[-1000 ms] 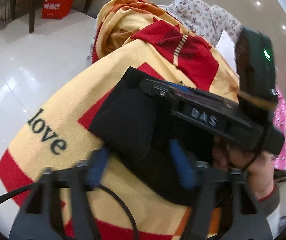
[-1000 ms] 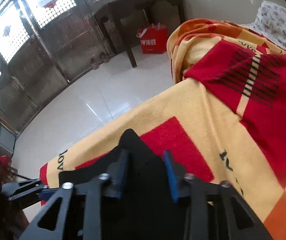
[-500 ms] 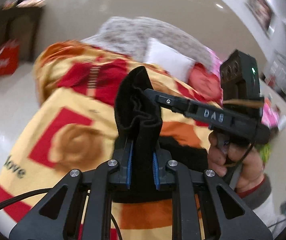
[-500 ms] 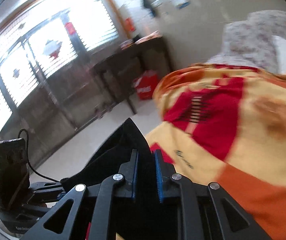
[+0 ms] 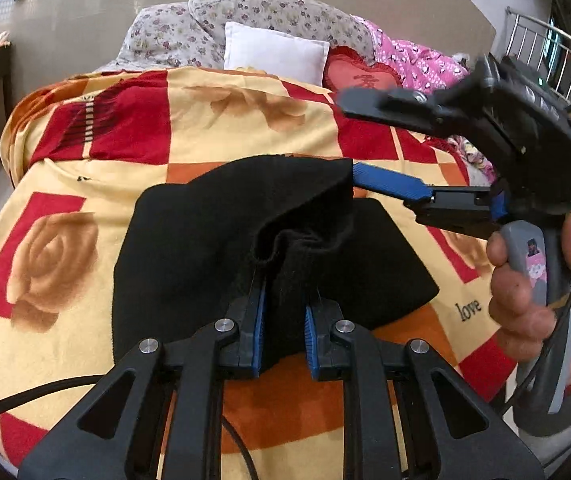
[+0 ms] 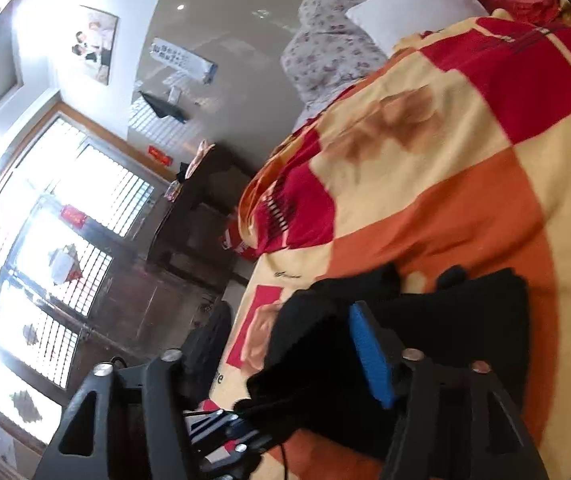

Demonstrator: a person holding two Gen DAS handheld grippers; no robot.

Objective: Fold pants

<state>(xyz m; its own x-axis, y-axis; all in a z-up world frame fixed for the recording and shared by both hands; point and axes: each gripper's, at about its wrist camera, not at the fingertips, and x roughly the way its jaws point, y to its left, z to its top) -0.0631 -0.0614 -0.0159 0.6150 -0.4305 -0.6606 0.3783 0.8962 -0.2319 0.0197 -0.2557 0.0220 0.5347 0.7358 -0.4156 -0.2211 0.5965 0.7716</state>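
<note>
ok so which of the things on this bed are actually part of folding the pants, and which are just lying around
Part of the job:
black pants
left gripper, clamped on a fold of them
right gripper, open

Just lying about:
patterned blanket underneath
white pillow
floral bedding
red heart cushion

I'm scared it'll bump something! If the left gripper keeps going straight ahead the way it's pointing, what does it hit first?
The left gripper is shut on the black pants, so it would push into them first. Beyond lie the patterned blanket, then probably the white pillow, though depth is hard to judge.
</note>
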